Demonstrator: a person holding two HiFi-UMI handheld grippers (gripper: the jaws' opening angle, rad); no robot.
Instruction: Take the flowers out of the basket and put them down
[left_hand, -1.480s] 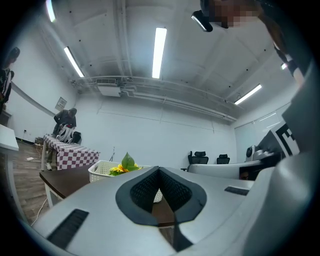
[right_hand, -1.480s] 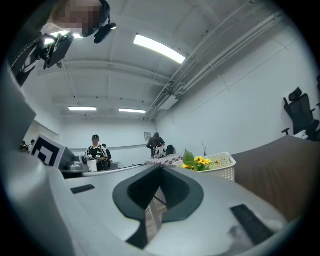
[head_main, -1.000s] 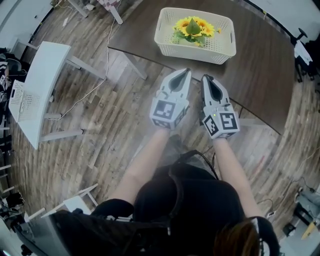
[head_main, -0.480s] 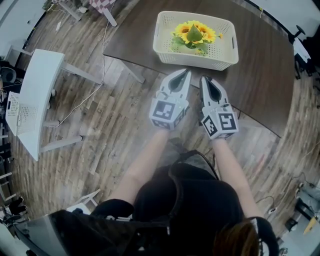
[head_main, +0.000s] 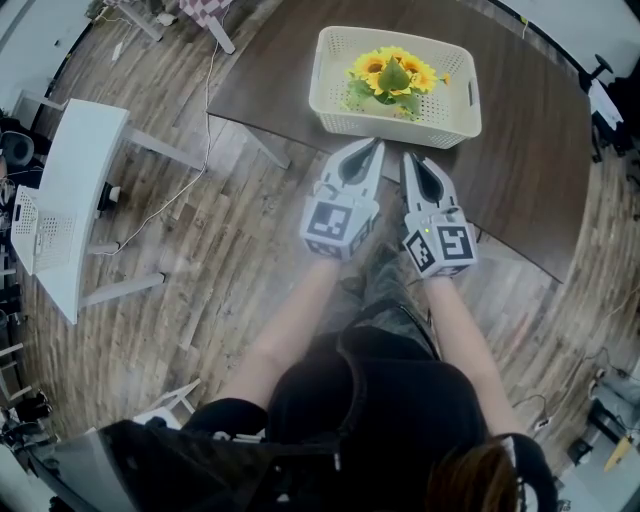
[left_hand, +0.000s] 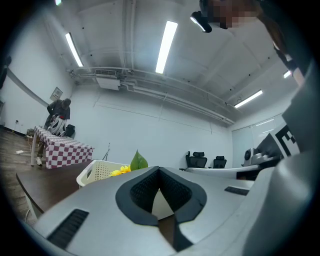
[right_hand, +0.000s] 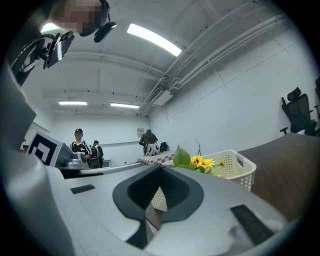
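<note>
Cream plastic basket (head_main: 335, 110) sits on the dark table (head_main: 520, 150) at 12 o'clock, flowers (head_main: 392, 72) inside, not yet lifted. We hold left gripper (head_main: 373, 145) and right gripper (head_main: 409, 158) side by side at its 6 o'clock. Both are closed tight and empty, probably lined up for the reach.

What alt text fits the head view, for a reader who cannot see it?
From above: a person holds the left gripper and right gripper, both shut, side by side before a cream perforated basket of sunflowers on a dark table. A white table stands at left.
</note>
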